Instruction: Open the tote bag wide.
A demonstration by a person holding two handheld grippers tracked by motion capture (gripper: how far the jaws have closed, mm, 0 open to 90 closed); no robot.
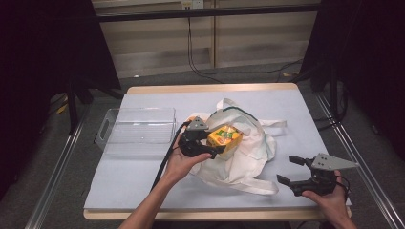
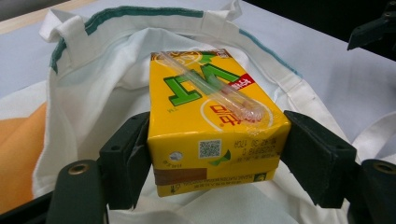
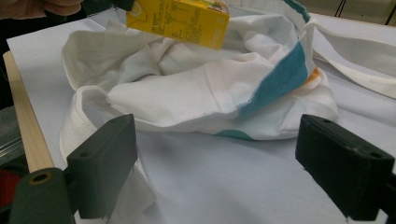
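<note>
Yellow juice box, mid-frame, is squeezed across its short sides in the left gripper, over the white bag. It seems clear of the cloth. The right gripper, lower right, gapes empty.

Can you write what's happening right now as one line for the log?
left hand-held gripper: shut on yellow cardboard juice carton | carton: above white cloth tote bag | right hand-held gripper: open, holding nothing | clear plastic tray: left of bag

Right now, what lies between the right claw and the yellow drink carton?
In the high view, crumpled white cloth bag and bare table cover lie between the open right claw and the carton, gripped by the left claw.
</note>
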